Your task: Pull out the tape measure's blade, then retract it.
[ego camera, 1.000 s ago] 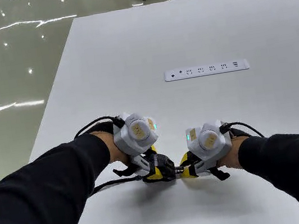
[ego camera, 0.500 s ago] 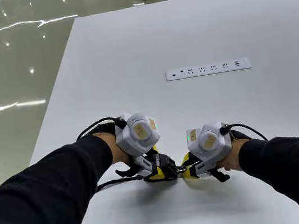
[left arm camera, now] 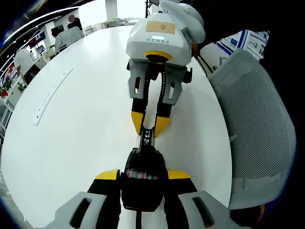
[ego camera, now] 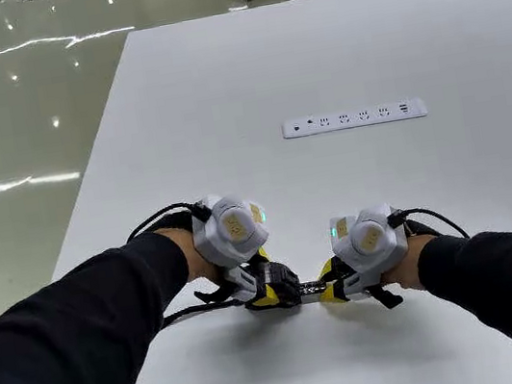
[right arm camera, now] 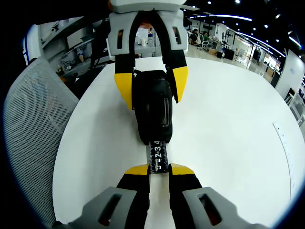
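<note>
So, the black plastic tape measure case is at the white table's near edge, clamped by the left gripper. The right gripper pinches its numbered black blade. Just a short stub is out, so I'd say most of the pull and the whole retract remain.

The head view looks down from above onto the white table. Both gripper views sit low and close, facing each other across the tape measure, which all three views share.
</note>
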`<state>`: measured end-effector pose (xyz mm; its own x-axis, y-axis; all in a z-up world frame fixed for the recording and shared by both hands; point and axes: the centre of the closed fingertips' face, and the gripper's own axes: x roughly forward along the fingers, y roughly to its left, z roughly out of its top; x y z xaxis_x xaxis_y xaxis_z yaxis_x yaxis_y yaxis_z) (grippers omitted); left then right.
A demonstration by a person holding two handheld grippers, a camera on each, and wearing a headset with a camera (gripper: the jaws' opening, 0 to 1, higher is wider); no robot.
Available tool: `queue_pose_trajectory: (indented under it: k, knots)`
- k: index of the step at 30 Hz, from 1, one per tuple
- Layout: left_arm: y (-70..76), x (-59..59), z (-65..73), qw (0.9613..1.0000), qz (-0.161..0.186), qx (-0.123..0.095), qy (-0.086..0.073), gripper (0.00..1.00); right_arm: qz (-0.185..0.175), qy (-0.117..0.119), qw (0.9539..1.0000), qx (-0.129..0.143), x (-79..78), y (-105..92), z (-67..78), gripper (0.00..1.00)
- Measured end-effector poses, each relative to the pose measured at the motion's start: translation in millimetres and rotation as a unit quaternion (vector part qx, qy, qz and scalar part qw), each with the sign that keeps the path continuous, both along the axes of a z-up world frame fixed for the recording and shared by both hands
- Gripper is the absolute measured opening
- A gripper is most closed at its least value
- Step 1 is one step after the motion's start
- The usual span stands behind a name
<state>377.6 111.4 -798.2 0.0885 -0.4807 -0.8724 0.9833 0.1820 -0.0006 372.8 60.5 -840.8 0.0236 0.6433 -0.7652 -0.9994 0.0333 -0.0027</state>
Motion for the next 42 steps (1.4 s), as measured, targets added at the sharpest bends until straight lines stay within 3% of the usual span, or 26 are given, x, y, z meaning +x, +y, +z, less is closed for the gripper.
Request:
queue_pose_trajectory:
  k: [17,27,31,42]
  knots:
    - [-1.1,-2.2,-1.2,1.0,0.003,0.004,0.005,0.32,-0.011,0.0,0.9999,-0.007,2.5,-30.2,1.3,0.1]
    - [-0.6,-2.5,-2.6,1.0,0.009,0.003,0.0,0.33,-0.019,0.004,0.9997,-0.012,3.1,-43.8,0.4,0.1]
    - [-0.4,-2.8,-3.2,0.9999,0.006,-0.004,-0.013,0.32,-0.021,0.004,0.9996,-0.016,4.7,-51.0,0.0,0.1]
    - [-1.1,-0.9,-3.8,0.9996,-0.004,0.0,-0.027,0.32,-0.026,0.006,0.9993,-0.025,6.3,-66.1,0.4,0.1]
